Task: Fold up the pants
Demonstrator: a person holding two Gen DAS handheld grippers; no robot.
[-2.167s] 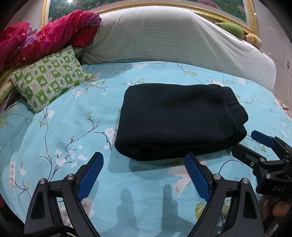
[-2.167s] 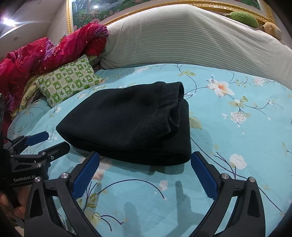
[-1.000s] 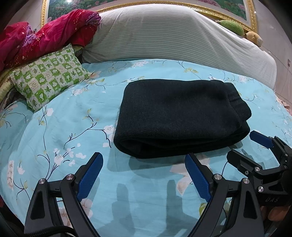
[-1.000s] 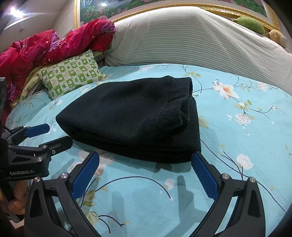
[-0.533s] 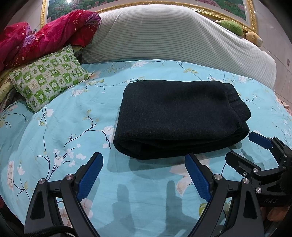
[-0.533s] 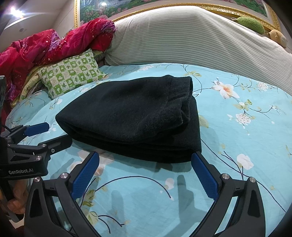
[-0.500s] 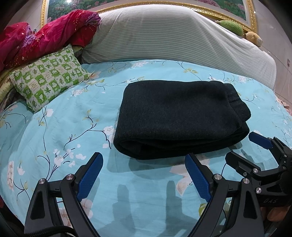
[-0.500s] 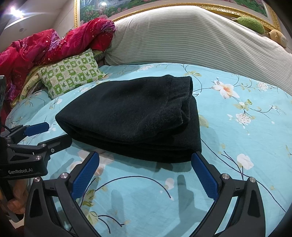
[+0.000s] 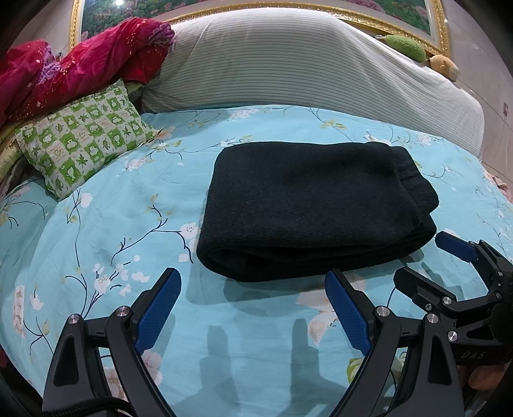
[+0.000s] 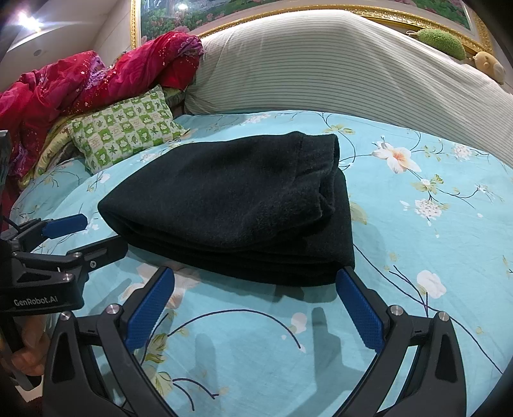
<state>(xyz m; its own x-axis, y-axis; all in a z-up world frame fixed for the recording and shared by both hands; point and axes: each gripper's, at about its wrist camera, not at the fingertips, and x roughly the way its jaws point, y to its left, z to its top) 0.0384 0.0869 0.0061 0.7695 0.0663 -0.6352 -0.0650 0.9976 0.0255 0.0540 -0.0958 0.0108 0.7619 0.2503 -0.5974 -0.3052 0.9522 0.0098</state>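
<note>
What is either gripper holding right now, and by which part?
Nothing. The left gripper and the right gripper are both open and empty, just short of the folded black pants on the bed.

Both claws edged slightly closer to folded pants point(image 9: 307, 205) vs earlier.

Bedsheet point(image 9: 96, 231): turquoise, printed with white blossoms and dark branches; spread over the bed.
Cushion point(image 9: 83, 138): green and white checks with leaf motifs; laid at the left, near the head of the bed.
Quilt point(image 9: 80, 67): crimson with small pale specks; bunched behind the cushion.
Bolster point(image 9: 304, 64): large, pale with fine stripes; laid across the head of the bed.
Picture frame point(image 9: 368, 17): gilt; flowers are shown within.
Plush toys: one green point(image 9: 405, 46), one tan point(image 9: 444, 65); set at the bolster's upper right edge.
</note>
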